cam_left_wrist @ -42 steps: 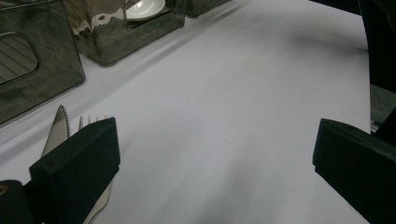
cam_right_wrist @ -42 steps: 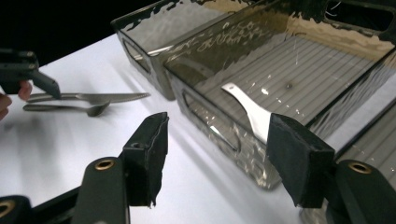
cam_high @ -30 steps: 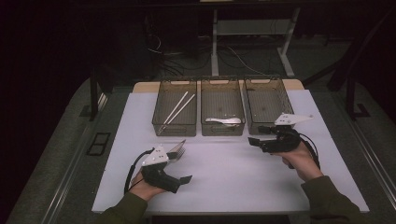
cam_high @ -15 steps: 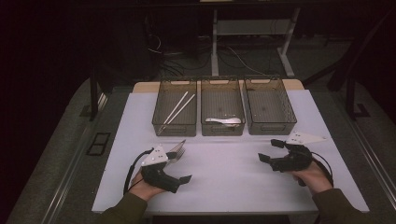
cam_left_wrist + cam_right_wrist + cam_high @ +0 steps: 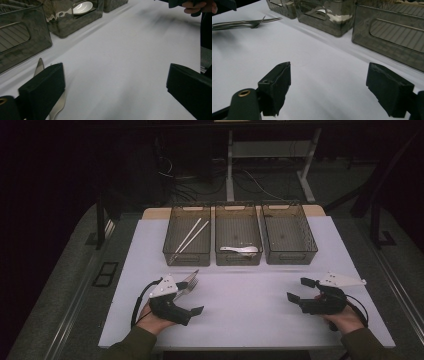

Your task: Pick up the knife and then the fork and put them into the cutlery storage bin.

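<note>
High view, left gripper (image 5: 194,303) jaws wide apart, empty, beside knife and fork (image 5: 189,282), right gripper (image 5: 298,290) jaws just opened, empty, spoon (image 5: 240,249) in middle bin (image 5: 238,258).

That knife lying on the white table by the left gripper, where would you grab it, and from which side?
Probably by the handle, coming straight down from above. The knife lies flat on the table, so only its thin edges offer grip, with one jaw on each side. A fork lies against it, so the end away from the fork's tines looks safest. The left gripper sits nearest, open.
</note>
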`<action>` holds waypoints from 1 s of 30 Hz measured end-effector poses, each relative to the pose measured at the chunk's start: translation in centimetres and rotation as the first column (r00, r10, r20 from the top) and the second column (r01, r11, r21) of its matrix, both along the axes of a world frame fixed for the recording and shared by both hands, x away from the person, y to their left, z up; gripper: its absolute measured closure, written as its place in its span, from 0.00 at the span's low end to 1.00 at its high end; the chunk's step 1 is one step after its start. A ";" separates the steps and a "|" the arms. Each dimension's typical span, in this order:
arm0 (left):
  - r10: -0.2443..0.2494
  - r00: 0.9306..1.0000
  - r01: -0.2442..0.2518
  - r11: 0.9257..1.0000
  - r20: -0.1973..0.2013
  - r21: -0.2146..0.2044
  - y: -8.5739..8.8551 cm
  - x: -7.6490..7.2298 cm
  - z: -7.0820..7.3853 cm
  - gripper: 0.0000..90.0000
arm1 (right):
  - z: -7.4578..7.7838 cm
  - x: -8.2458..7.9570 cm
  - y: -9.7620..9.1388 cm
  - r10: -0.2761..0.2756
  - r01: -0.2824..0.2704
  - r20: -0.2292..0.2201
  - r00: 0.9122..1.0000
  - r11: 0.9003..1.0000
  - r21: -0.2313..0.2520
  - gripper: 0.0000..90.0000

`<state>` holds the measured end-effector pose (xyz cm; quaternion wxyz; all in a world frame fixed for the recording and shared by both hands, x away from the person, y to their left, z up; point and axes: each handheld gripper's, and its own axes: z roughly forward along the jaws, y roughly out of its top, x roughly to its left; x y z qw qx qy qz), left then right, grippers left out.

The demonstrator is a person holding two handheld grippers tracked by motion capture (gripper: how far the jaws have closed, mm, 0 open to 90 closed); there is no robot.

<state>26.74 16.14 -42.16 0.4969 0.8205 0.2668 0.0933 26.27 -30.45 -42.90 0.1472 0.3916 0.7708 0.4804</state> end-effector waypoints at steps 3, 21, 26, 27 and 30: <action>0.006 1.000 -0.006 1.000 0.007 0.002 0.3 -0.1 0.2 0.05 | 0.0 -0.2 -0.4 -0.004 0.004 0.002 1.000 1.000 0.000 0.22; 0.098 0.995 -0.097 0.993 -0.019 0.064 5.2 0.8 1.4 0.47 | 0.1 -0.2 -0.2 -0.001 0.001 0.002 1.000 1.000 0.000 0.22; 0.101 0.992 -0.091 0.989 -0.078 0.116 6.3 1.9 0.2 0.64 | 0.0 -0.1 -0.2 0.000 0.000 0.004 1.000 1.000 0.000 0.22; 0.099 0.991 -0.087 0.987 -0.089 0.132 6.3 2.1 -0.1 0.66 | 0.0 -0.1 -0.2 0.002 -0.002 0.004 1.000 1.000 -0.001 0.22; 0.094 0.989 -0.071 0.978 -0.111 0.195 5.7 2.6 -0.9 0.71 | 0.0 -0.1 -0.2 0.002 -0.002 0.006 1.000 1.000 -0.003 0.22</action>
